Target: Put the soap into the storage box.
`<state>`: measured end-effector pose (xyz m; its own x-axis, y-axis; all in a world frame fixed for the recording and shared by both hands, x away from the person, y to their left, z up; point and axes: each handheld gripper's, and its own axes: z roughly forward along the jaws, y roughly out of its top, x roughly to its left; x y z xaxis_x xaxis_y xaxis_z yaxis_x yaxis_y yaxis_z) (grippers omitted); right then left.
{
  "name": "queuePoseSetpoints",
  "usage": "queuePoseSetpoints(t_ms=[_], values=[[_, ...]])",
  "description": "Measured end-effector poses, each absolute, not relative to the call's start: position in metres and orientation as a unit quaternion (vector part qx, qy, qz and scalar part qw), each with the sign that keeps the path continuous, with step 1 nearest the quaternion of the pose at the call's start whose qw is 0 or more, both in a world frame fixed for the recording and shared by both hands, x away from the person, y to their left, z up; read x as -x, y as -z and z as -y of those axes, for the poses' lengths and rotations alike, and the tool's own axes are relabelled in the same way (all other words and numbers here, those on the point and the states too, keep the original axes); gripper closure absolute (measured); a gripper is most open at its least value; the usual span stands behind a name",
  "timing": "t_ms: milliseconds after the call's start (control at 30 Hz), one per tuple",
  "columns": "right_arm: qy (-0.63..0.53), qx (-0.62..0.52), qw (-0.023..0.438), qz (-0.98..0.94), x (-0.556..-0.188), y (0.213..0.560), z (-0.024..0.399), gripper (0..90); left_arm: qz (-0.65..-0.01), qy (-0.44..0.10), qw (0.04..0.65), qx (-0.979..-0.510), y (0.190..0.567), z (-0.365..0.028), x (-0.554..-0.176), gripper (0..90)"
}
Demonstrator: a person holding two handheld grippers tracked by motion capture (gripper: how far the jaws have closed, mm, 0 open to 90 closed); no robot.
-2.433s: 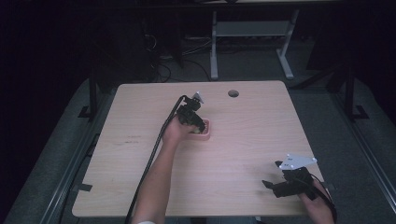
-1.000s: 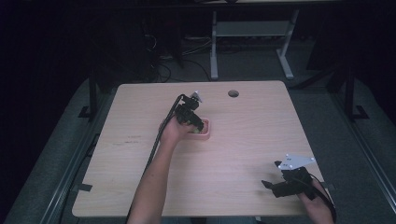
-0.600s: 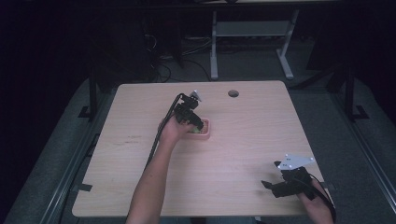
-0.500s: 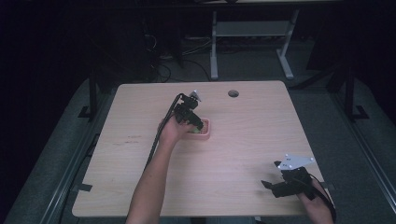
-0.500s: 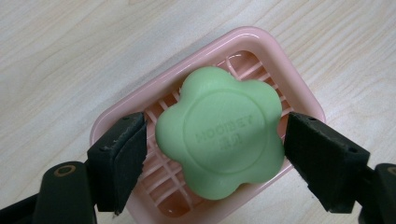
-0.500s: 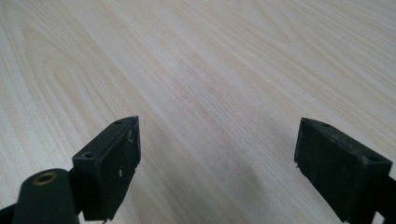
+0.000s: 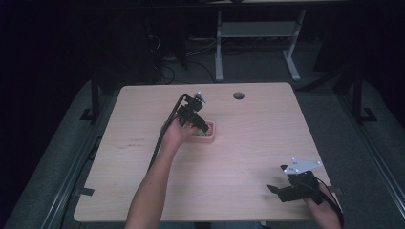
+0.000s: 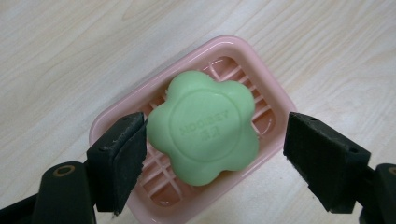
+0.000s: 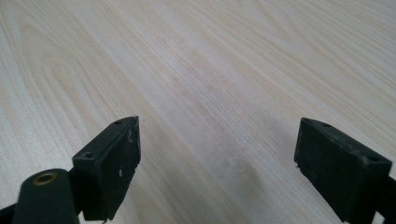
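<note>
The flower-shaped green soap bar (image 8: 204,126) lies in the pink plastic slatted soap dish (image 8: 275,93), between the left gripper (image 8: 212,154)'s spread jaws: one pad touches it, the other stands apart, framing a grasp. The right gripper (image 9: 217,158) idles released over bare wooden table (image 9: 224,56).

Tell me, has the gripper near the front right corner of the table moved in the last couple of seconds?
No. The right gripper sits at the same spot by the table's front right corner, fingers open over bare wood.
</note>
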<state>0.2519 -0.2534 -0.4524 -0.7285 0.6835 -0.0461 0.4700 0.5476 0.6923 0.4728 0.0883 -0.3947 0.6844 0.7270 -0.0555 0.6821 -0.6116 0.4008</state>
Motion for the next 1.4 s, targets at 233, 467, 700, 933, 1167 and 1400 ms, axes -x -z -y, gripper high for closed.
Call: queuePoseSetpoints(t_ms=[233,467,700,933,1167,1400], values=[[-0.339,-0.340,0.155,-0.863,-0.251,0.453,0.254,13.9,-0.385,-0.058,0.208,-0.897,0.390,-0.088,-0.466,21.2],[-0.337,-0.351,0.152,-0.860,-0.250,0.453,0.255,14.0,-0.378,-0.057,0.215,-0.898,0.387,-0.092,-0.459,21.2],[-0.339,-0.349,0.159,-0.859,-0.249,0.453,0.258,14.0,-0.372,-0.059,0.214,-0.901,0.385,-0.098,-0.450,21.2],[-0.333,-0.346,0.160,-0.862,-0.248,0.454,0.254,14.0,-0.373,-0.059,0.223,-0.899,0.385,-0.108,-0.439,21.1],[-0.330,-0.350,0.157,-0.862,-0.248,0.455,0.254,13.9,-0.369,-0.054,0.230,-0.899,0.383,-0.117,-0.429,20.7],[-0.328,-0.350,0.159,-0.863,-0.248,0.455,0.254,14.0,-0.363,-0.052,0.233,-0.901,0.383,-0.120,-0.417,20.6]])
